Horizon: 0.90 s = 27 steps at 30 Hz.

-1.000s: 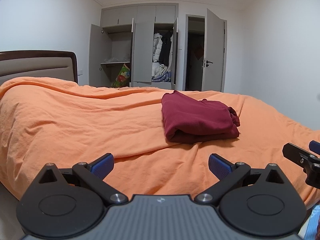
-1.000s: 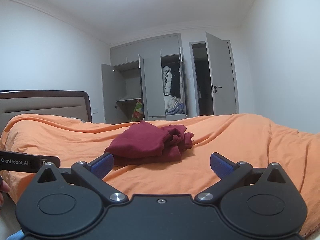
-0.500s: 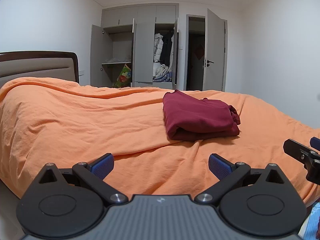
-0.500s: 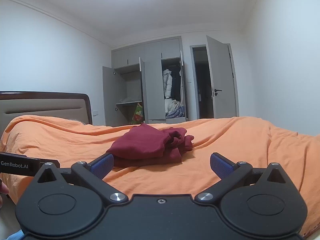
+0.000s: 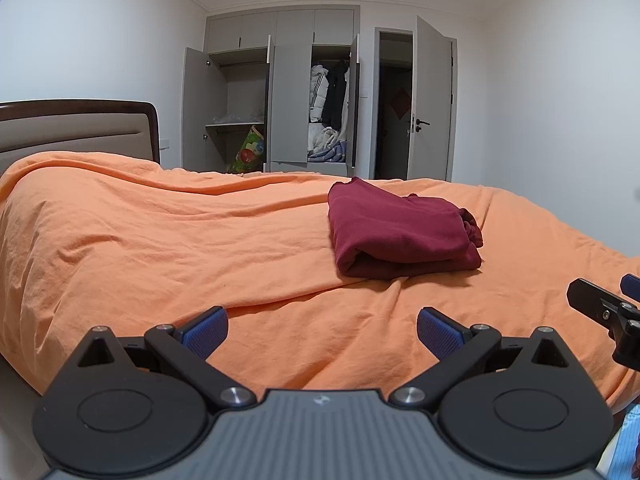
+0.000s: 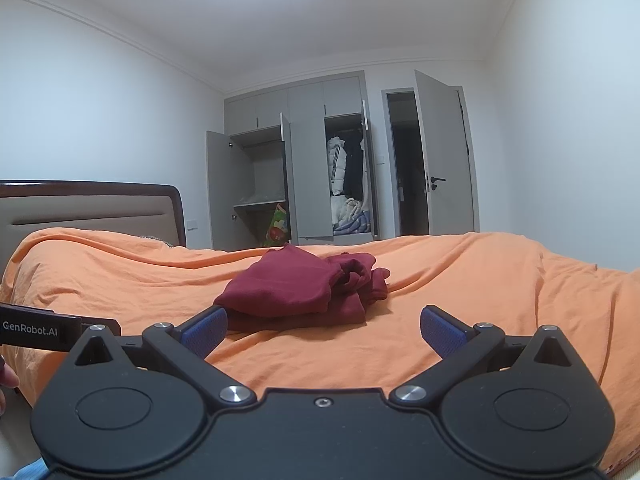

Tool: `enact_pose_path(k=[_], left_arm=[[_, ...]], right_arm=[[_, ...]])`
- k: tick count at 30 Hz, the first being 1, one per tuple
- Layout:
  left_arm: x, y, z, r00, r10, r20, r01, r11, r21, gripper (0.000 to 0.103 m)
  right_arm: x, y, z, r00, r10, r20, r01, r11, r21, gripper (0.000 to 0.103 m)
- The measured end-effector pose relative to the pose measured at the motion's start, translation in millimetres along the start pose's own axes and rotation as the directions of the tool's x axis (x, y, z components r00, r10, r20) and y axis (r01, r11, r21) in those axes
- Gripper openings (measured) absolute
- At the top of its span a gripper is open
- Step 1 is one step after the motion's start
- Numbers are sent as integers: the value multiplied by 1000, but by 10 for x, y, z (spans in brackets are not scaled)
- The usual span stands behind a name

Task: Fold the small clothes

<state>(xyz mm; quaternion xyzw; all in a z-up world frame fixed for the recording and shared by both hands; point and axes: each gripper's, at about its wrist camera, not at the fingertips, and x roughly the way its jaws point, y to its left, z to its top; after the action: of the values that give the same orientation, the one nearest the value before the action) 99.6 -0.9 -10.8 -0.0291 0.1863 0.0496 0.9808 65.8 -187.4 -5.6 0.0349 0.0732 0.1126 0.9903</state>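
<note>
**Folded garment lies on the bed, both tongs back and empty**

The orange bed [image 5: 168, 240] fills the lower half of both views, with the open wardrobe [image 5: 280, 96] against the far wall at upper centre. The dark red garment [image 5: 400, 232] rests right of centre in my left view and near the middle in my right view [image 6: 296, 292], already doubled into a compact bundle, though its right end looks bunched rather than flat.

Over the last second I see the bundle sit slightly lower and farther from me in both frames, and its shape is unchanged; I judge I am drawing back after the final fold, so this piece looks finished.

My left tongs [image 5: 322, 330] are spread wide and carry nothing, well short of the cloth. My right tongs [image 6: 323, 330] are likewise released and empty.
</note>
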Motion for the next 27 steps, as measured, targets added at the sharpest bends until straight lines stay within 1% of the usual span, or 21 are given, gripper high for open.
enact_pose_path(k=[27], left_arm=[[-14,3,-43,1000,-2,-6,2,1000,6,103]], right_arm=[[11,-7,-17,1000,2,-5,-2,1000,3,103]])
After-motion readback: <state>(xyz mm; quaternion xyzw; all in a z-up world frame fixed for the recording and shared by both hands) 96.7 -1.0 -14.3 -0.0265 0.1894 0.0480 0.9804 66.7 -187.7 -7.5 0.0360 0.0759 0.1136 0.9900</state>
